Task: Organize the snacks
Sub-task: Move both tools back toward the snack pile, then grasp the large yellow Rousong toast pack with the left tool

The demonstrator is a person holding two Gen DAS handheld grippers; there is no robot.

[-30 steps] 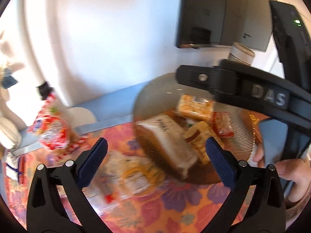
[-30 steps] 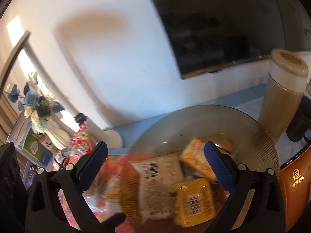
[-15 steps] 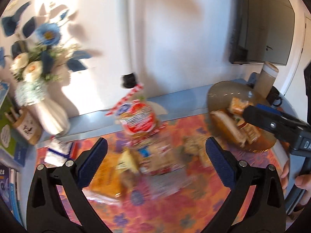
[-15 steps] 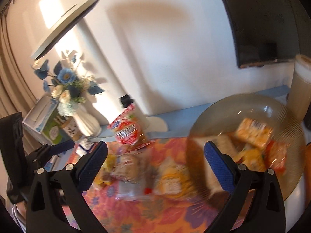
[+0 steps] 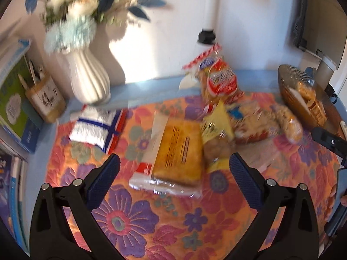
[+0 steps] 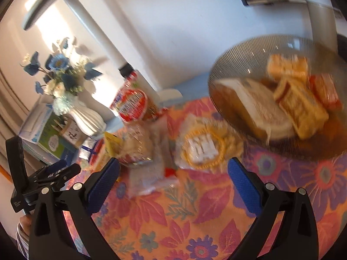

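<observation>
Several wrapped snacks lie loose on the flowered cloth (image 5: pixel 130 216). A flat orange cake pack (image 5: pixel 177 151) lies just ahead of my open left gripper (image 5: pixel 173 173), whose fingers hold nothing. A red-and-white bag (image 5: pixel 221 80) stands behind it. My right gripper (image 6: pixel 173 175) is open too, hovering near a clear pack of yellow biscuits (image 6: pixel 203 147) and a clear pack (image 6: pixel 147 173). The amber glass bowl (image 6: pixel 229 65) at the right holds several snack packs; the same bowl (image 5: pixel 288 80) shows far right in the left wrist view.
A white ribbed vase (image 5: pixel 89 82) with blue flowers stands at the back left, beside a pen cup (image 5: pixel 45 99) and books (image 5: pixel 13 99). A white tissue pack (image 5: pixel 95 127) lies on the cloth. A tall bottle (image 6: pixel 321 17) stands behind the bowl. A hand (image 6: pixel 23 223) holds the left gripper's handle.
Both grippers have swung left and back from the bowl, over the loose snacks on the cloth. The left one now faces the orange cake pack. Both stay open.
</observation>
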